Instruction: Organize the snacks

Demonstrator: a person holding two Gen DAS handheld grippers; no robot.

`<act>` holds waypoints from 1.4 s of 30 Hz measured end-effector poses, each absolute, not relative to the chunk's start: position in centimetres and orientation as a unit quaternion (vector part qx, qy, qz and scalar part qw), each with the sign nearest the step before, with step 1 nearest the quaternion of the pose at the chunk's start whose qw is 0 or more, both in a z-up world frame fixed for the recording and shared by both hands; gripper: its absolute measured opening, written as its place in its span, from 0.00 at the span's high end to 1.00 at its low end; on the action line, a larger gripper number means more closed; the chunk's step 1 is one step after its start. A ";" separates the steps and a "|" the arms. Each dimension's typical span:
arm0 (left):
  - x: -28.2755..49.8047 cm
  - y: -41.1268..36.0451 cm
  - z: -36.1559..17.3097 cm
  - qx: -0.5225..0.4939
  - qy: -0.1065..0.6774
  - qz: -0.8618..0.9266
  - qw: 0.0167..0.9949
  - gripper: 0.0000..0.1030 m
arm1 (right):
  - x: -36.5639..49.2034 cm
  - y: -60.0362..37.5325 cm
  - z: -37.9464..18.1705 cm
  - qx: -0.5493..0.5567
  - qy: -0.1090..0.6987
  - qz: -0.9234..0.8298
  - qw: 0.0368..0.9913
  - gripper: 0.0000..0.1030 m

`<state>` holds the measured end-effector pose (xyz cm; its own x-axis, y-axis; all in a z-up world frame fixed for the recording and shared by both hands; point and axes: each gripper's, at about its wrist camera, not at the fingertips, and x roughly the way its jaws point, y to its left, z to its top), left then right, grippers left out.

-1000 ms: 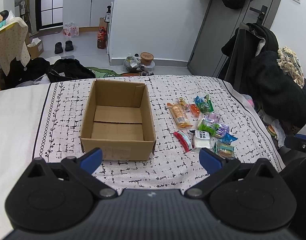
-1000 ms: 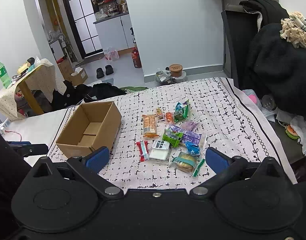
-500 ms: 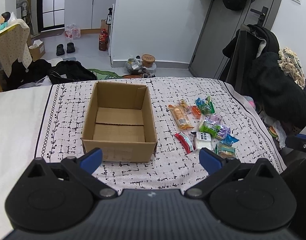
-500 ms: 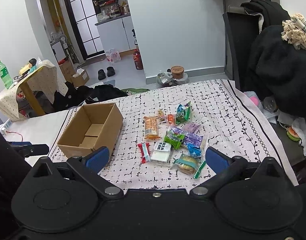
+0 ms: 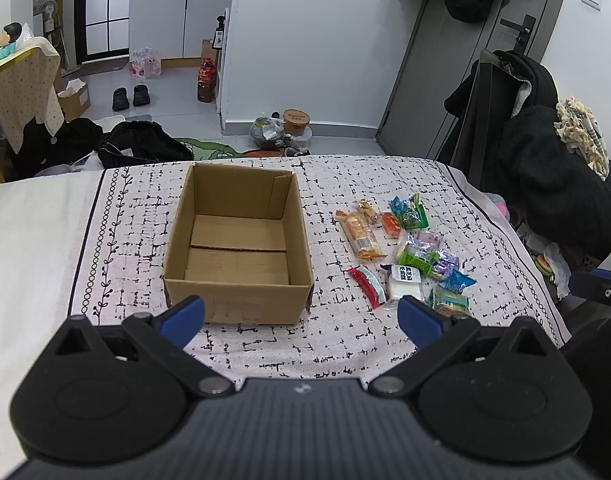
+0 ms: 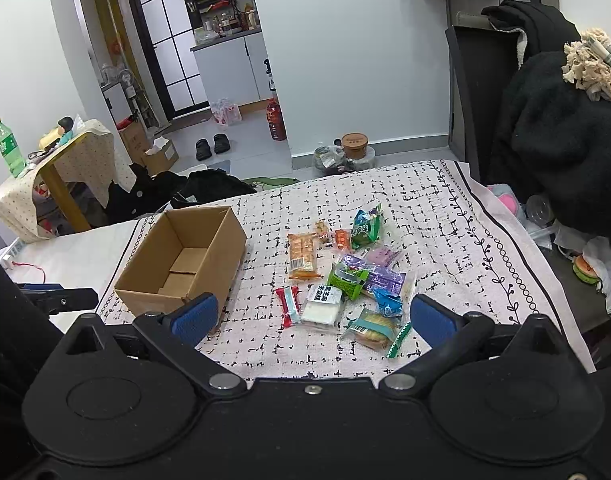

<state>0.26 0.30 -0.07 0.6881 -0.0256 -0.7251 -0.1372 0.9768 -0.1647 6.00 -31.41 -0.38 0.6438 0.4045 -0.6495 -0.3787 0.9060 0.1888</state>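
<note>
On the desk with the patterned cloth (image 5: 345, 184), the open brown cardboard box (image 5: 237, 240) stands at the left; the heap of wrapped snack packets (image 5: 405, 256) lies to its right, well apart.

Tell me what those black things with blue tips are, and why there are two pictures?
They are grabbing tools, one held in each of a person's hands. Each has a small camera looking forward along its two blue-tipped fingers, so you get one picture per tool. The left gripper faces an empty cardboard box. The right gripper faces a pile of wrapped snacks lying beside the box on a patterned cloth. You can see an orange cracker packet, a red bar and a white packet, among others. Both grippers are open and hold nothing; no snack is in the box yet.
</note>
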 end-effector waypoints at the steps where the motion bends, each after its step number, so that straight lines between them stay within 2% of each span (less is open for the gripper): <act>1: 0.3 0.3 -0.1 -0.104 0.394 0.031 0.913 0.01 | 6.0 -31.4 -0.4 0.018 0.363 0.216 0.906 0.00; 16: 1.4 1.1 0.3 -0.107 0.377 0.008 0.920 0.01 | 6.4 -31.5 -0.4 0.028 0.360 0.214 0.908 0.00; 34: 6.0 1.3 -1.3 -0.093 0.387 -0.039 0.917 0.01 | 8.4 -31.4 -3.0 0.026 0.373 0.192 0.907 0.00; 42: 9.0 0.7 -2.3 -0.069 0.405 -0.077 0.908 0.01 | 10.0 -31.4 -4.9 0.035 0.397 0.183 0.899 0.10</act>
<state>9.02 0.68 -2.31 0.6593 -0.1962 -0.7258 0.0851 0.9786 -0.1872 9.97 -31.40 -4.95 0.6187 0.3560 -0.7004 -0.3003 0.9309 0.2079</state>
